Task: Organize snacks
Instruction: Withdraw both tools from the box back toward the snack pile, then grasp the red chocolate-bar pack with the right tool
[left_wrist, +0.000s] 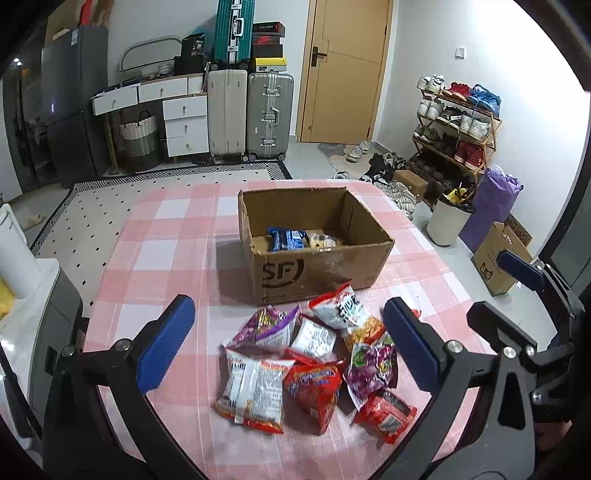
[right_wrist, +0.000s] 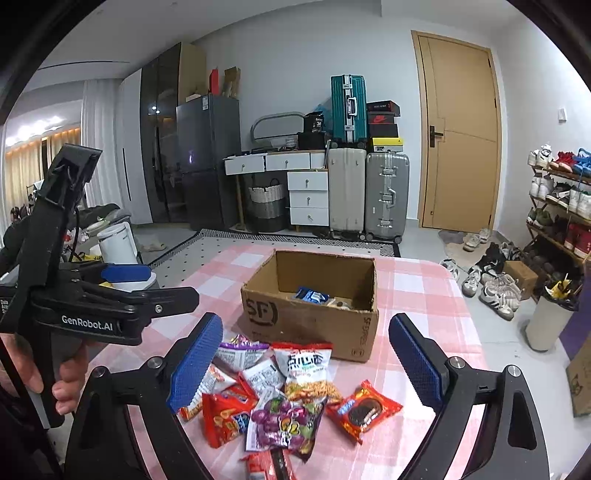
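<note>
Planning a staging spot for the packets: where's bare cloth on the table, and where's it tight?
Free: checked cloth left of the cardboard box, out to the table edge; a narrower strip right of the box. Inside the box, the far half of the floor is bare behind the blue packet. Crowded: the snack pile sits right against the box front, between both open grippers.

An open brown cardboard box (left_wrist: 317, 258) printed "SF" stands upright on the pink checked cloth, flaps gone, holding a blue packet (left_wrist: 286, 238) and a pale one (left_wrist: 322, 240) on its floor. Just in front of it lies a loose heap of snack packets (left_wrist: 314, 362), some overlapping: two purple grape-printed bags (right_wrist: 282, 421), several red ones, a red cookie packet (right_wrist: 364, 410) off to the right, and white-and-orange noodle bags (right_wrist: 304, 369).
</note>
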